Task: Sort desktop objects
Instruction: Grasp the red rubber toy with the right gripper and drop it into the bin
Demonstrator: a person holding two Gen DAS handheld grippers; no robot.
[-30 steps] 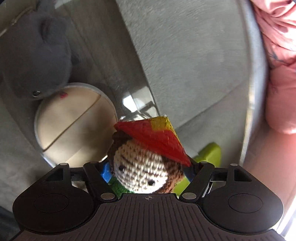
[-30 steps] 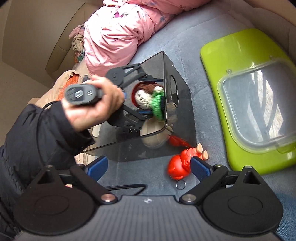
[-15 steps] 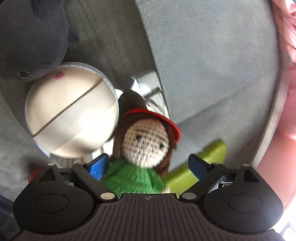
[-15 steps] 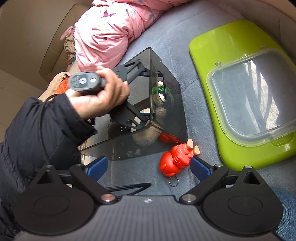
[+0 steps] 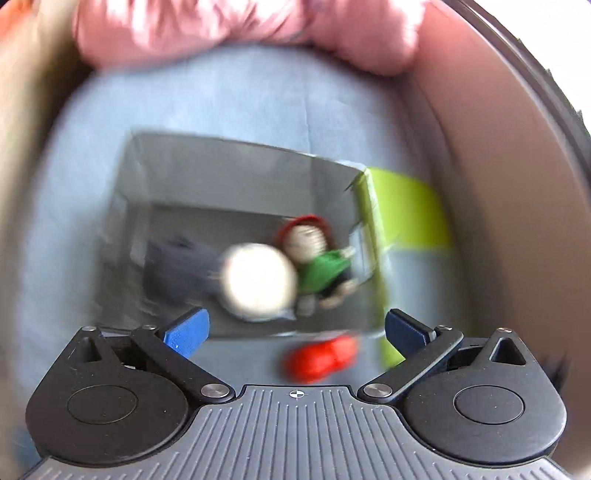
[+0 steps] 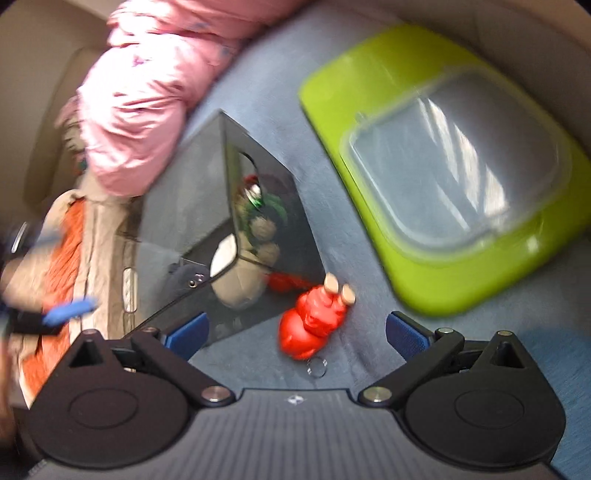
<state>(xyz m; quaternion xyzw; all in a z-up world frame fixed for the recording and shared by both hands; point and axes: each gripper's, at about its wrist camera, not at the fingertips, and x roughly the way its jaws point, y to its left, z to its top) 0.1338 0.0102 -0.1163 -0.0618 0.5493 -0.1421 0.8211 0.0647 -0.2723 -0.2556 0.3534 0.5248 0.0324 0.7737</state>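
Note:
A dark see-through box (image 5: pixel 177 173) (image 6: pixel 184 192) stands on the blue cloth. In it lie a crochet doll (image 5: pixel 314 254) (image 6: pixel 266 214) in a green top with a red hat, a round cream compact (image 5: pixel 258 282) (image 6: pixel 236 280) and a dark grey plush (image 5: pixel 177 273). A red toy figure (image 5: pixel 319 356) (image 6: pixel 312 321) lies outside, by the box's near wall. My left gripper (image 5: pixel 295 332) is open and empty, above the box. My right gripper (image 6: pixel 295 332) is open, with the red figure between its fingers.
A lime-green lid with a clear window (image 6: pixel 454 173) lies right of the box; its edge shows in the left wrist view (image 5: pixel 406 210). Pink quilted clothing (image 6: pixel 147 92) (image 5: pixel 221 29) lies behind the box. Orange and beige cloth (image 6: pixel 74 236) lies left.
My left gripper opened, let the crochet doll go inside the box, and pulled up and back out of it. My right gripper moved closer to the red figure.

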